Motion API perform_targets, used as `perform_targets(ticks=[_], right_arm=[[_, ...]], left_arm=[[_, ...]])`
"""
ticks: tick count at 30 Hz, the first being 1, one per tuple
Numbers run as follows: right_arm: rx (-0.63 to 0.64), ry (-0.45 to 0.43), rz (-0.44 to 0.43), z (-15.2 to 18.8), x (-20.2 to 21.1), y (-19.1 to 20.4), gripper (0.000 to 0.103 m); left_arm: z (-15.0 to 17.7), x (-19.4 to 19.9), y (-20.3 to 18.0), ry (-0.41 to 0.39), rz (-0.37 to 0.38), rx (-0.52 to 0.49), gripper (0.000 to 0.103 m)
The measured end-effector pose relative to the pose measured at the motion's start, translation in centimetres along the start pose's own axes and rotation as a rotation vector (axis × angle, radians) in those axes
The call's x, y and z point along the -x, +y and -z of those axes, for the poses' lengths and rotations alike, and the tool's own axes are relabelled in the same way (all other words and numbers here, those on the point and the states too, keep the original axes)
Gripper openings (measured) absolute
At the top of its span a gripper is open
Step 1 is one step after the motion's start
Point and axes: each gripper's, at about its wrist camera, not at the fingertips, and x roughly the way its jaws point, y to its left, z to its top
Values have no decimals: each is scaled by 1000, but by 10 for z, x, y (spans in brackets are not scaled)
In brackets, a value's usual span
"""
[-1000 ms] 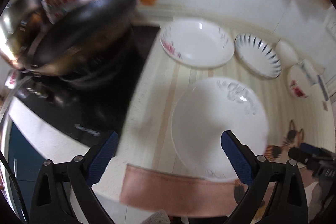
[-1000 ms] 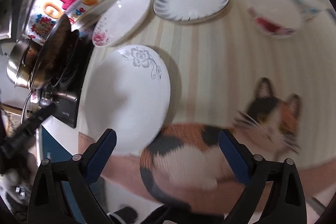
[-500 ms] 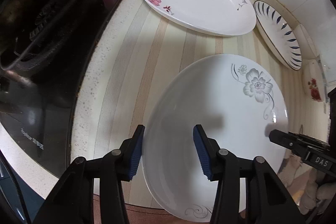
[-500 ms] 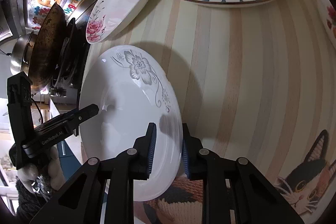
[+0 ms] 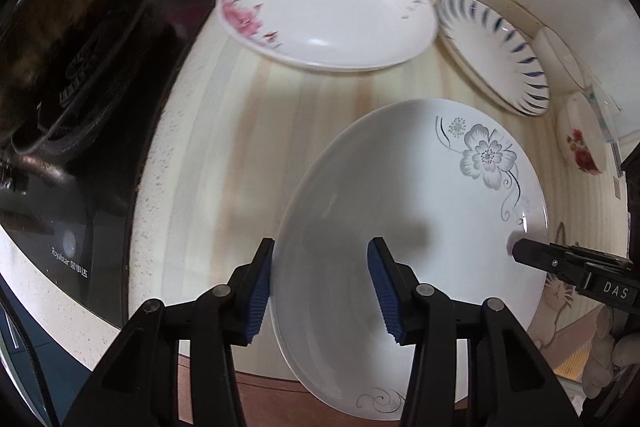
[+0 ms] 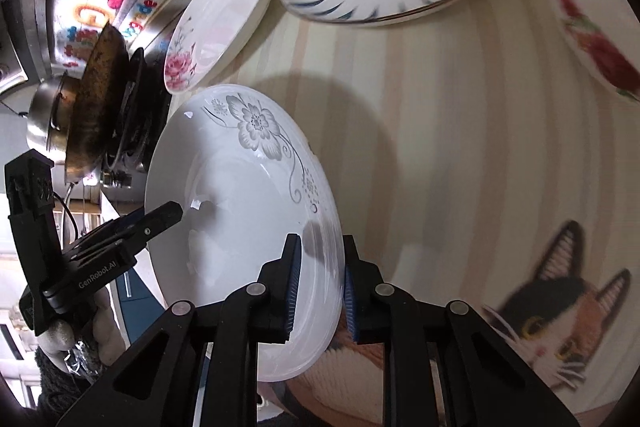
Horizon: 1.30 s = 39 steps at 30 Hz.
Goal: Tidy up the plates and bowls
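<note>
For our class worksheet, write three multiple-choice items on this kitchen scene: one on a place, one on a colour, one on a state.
1. Where does the pink-flower plate lie?
A. between the stove and the blue-striped plate
B. stacked on the blue-striped plate
C. on the stove

2. What colour is the flower on the held plate?
A. red
B. grey
C. yellow

3. How is the right tool?
A. wide open, apart from any plate
B. shut on a pan handle
C. shut on the held plate's rim

Key:
1 A, it rests on the counter with the stove on one side and the blue-striped plate on the other.
2 B, the petals and scrolls are grey.
3 C, its two fingers pinch the rim from both sides.
</note>
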Motion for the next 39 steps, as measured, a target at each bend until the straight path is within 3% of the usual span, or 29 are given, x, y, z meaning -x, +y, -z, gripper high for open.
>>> perform_targets(ticks=[8, 17, 27, 39], right_arm=[[-50, -42, 43, 18, 44, -41, 21], [-141, -74, 86, 37, 73, -95, 21], [-213, -71, 92, 45, 74, -128, 21], [-263, -72, 93, 53, 68, -134, 21]], left_arm=[[8, 6, -41, 1, 49, -58, 44], [7, -23, -101, 42, 95, -126, 44], [6, -37, -132, 78, 85, -177, 44], [9, -36, -148, 70, 67, -208, 44]])
